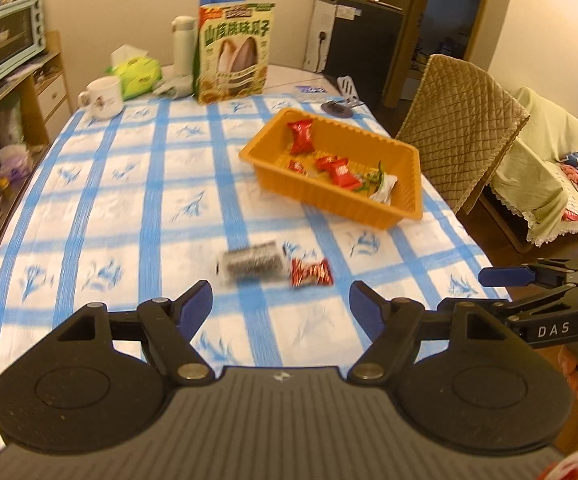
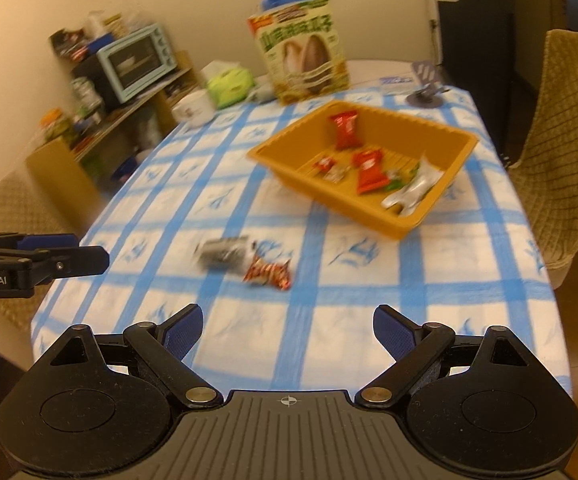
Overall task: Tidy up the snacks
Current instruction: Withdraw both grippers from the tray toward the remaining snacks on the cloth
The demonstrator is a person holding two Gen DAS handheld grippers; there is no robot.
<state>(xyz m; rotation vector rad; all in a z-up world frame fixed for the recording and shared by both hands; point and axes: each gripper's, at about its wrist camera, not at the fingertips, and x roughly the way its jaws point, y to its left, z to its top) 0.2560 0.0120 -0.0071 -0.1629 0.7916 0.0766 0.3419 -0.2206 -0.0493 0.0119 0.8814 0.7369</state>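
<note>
Snacks partly gathered, both grippers hovering with jaws wide and empty.

Left gripper and right gripper hang above the near edge of the surface, covered in a blue-checked cloth. Just ahead of them lie a clear packet of dark snacks and a red wrapped candy, side by side and about touching. Farther back sits an orange tray holding several red packets and a silvery wrapper. Behind it stands a large sunflower-seed bag.
</note>
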